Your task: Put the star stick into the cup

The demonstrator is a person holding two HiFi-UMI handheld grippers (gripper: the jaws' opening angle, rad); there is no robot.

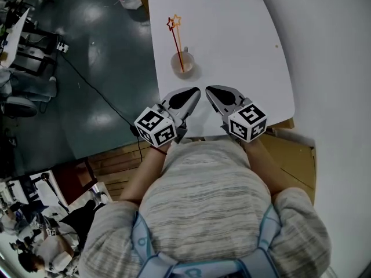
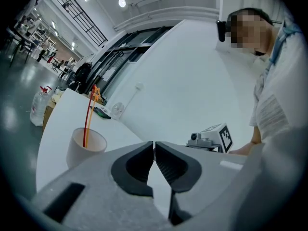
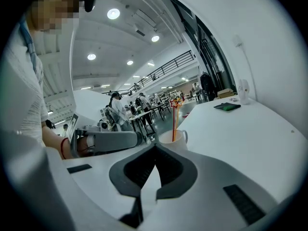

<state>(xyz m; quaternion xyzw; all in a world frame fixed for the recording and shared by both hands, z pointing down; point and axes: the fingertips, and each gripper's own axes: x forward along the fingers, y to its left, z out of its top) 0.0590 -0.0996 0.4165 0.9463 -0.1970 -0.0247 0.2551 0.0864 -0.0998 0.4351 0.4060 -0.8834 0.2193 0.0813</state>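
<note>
Large open lab hall, mezzanine railing (image 3: 168, 64), ceiling lights (image 3: 113, 13), crowded workbenches (image 3: 144, 113), polished floor (image 1: 98, 57)

Striped shirt (image 1: 206, 196), grey left gripper (image 2: 154, 146), right gripper (image 3: 155, 149)

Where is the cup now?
Head view: the cup stands near the left edge of the table, ahead of the left gripper and right gripper, holding star sticks.
</note>
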